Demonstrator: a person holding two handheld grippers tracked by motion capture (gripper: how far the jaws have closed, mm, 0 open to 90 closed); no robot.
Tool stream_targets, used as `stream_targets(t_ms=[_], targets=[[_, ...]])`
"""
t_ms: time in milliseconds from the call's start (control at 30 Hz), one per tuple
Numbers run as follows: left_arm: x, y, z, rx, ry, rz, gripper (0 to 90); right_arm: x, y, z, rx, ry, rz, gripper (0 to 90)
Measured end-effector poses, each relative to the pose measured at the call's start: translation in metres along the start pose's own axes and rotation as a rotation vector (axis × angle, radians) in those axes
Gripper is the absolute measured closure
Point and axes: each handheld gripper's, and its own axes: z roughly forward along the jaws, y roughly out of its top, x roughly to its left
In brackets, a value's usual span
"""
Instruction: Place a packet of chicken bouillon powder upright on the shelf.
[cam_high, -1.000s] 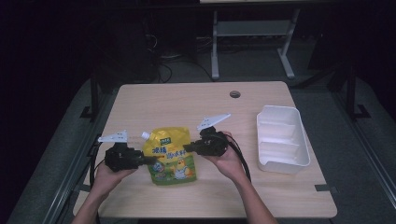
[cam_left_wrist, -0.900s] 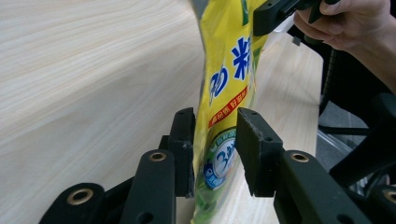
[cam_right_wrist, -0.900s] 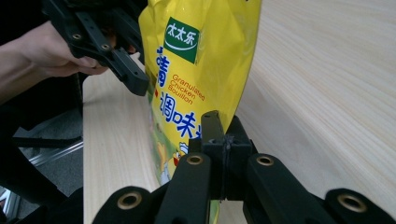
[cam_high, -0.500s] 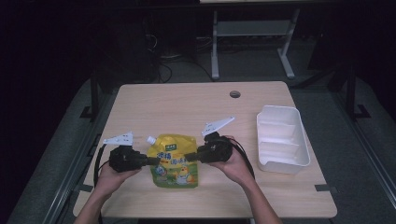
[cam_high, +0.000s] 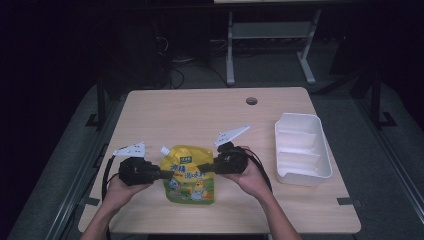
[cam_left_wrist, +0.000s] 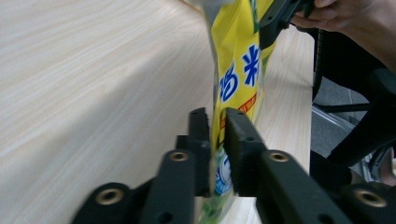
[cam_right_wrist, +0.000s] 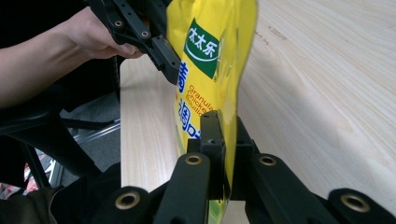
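A yellow spouted pouch (cam_high: 191, 172) with blue lettering and a cartoon figure is held over the near part of the wooden table (cam_high: 200, 115). My left gripper (cam_high: 167, 174) is shut on the pouch's left edge, and in the left gripper view the pouch (cam_left_wrist: 233, 79) runs between the two black jaws of the left gripper (cam_left_wrist: 217, 154). My right gripper (cam_high: 204, 167) is shut on its right edge; in the right gripper view the right gripper (cam_right_wrist: 223, 154) pinches the pouch (cam_right_wrist: 205, 60), with the other gripper on its far side.
A white plastic tray (cam_high: 301, 148) stands at the table's right side. A round cable hole (cam_high: 251, 101) sits near the far edge. Black cables trail from both grippers toward the person's hands at the near edge.
Both grippers and the pouch have shifted slightly toward the near edge, staying shut on the pouch's two sides.
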Motion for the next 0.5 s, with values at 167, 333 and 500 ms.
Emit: stream_targets(t_ms=[167,333,500], targets=[[0.0,-0.006,-0.003,-0.002,0.021,-0.005,67.9,0.002,0.001,-0.006,-0.013,0.003,-0.002,89.0],[-0.003,-0.014,-0.007,0.014,0.065,0.021,62.3,0.002,0.002,-0.017,-0.028,-0.023,-0.004,89.2],[-0.007,-0.022,-0.005,0.05,0.104,0.046,58.6,0.002,0.004,-0.028,-0.032,-0.051,-0.007,89.2]])
